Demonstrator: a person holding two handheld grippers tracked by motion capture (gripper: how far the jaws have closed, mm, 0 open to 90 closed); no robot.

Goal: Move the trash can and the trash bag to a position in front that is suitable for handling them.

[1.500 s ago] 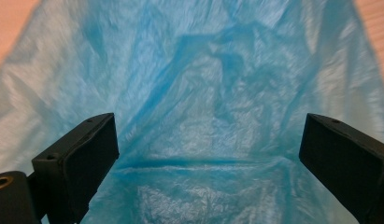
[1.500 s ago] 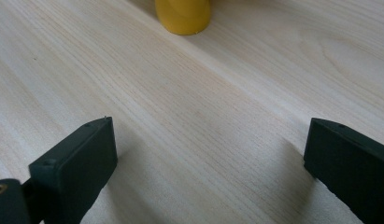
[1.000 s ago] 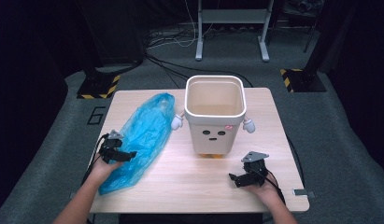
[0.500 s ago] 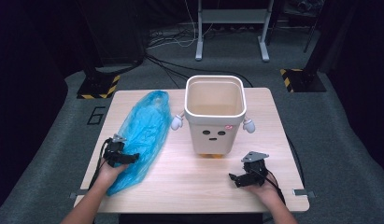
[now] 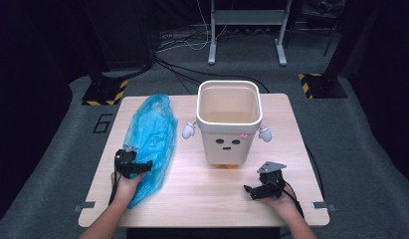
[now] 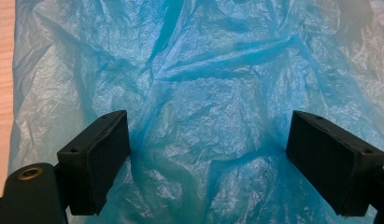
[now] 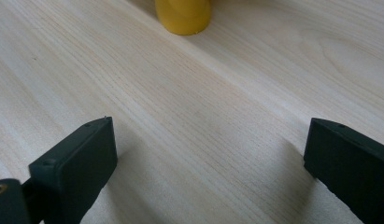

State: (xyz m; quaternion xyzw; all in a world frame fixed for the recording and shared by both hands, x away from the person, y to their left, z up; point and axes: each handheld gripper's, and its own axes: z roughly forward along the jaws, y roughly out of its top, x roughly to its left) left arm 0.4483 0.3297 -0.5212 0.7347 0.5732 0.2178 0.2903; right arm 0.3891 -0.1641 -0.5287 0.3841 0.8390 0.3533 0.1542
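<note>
1. On the left side of the wooden table (image 5: 202, 199) you've got a crinkly blue plastic bag (image 5: 151, 137), lying flat and stretched out from the far-left area down toward the near edge.
2. Left gripper (image 5: 134, 167) is sitting right on the near end of that bag, held in the person's left hand (image 5: 123, 185).
3. From the left gripper view the jaws are spread wide, one on each side, with blue plastic (image 6: 208, 107) wrinkled up across the whole gap between them. They look like they're resting on or just over the bag, but nothing is pinched yet.
4. A strip of bare table shows along the left edge of that view, so the bag's side edge is just beside one jaw.
5. Middle of the table, toward the far side: a cream bucket (image 5: 229, 119) with a little face on the front, small white arms poking out both sides and yellow feet (image 5: 226, 166) underneath. It's upright, and it stands just beside the bag without clearly touching it.
6. Right gripper (image 5: 257, 190) is down at the near-right of the table, well apart from the bag, near the bucket's front.
7. Its jaws are wide open too, over bare wood with nothing between them. One yellow foot (image 7: 183, 16) shows at the top of the right gripper view.
</note>
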